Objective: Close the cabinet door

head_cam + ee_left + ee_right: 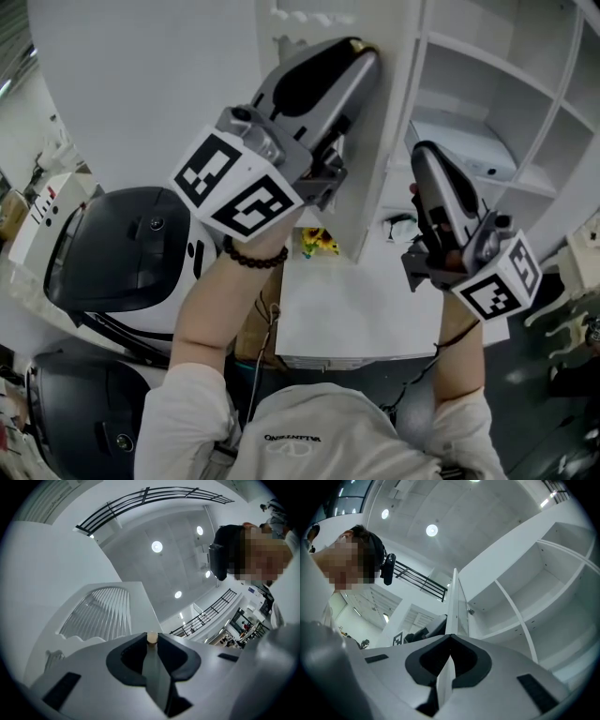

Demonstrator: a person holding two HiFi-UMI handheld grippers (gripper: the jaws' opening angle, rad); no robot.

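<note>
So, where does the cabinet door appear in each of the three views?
Head view: the cabinet door is the white panel at top centre, left of the open shelves.
Left gripper view: the cabinet door sits lower left, ribbed pane showing, its edge in the left gripper.
Right gripper view: the cabinet door is a thin edge-on strip at centre, above the right gripper.
Shared: the open shelves, right of the door in head and right gripper views.

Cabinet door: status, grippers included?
Both shut on door edge: left gripper, right gripper. Door open, shelves exposed. No obstruction seen.
</note>
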